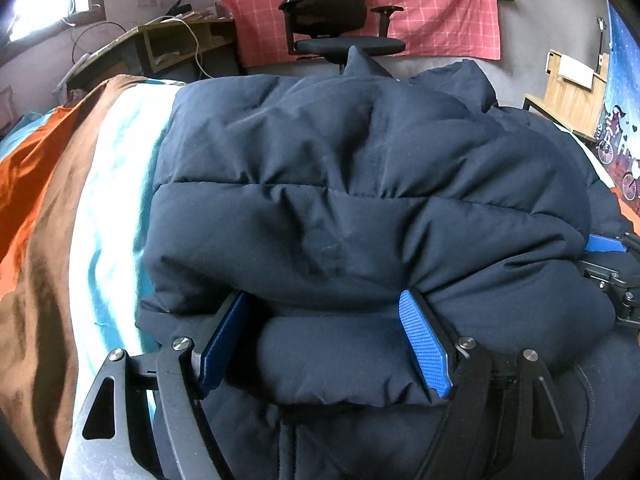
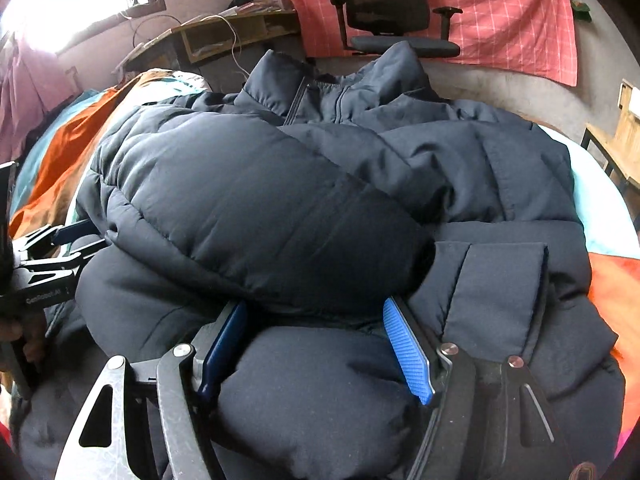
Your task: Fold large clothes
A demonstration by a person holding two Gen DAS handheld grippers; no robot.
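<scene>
Left gripper and right gripper angled down, jaws apart, each straddling puffy fold of navy padded jacket lying rumpled on striped bedspread; whether pads gripped, cannot tell.

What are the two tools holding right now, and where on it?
Both hold the dark puffy jacket: the left tool and the right tool each straddle a thick roll of its near edge.

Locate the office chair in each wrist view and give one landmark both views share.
Left wrist view: the office chair stands at top centre, behind the dark jacket.
Right wrist view: the chair sits at top, slightly right of centre, behind the jacket's collar.
Shared landmark: the pink checked cloth hanging on the wall behind the chair.
</scene>
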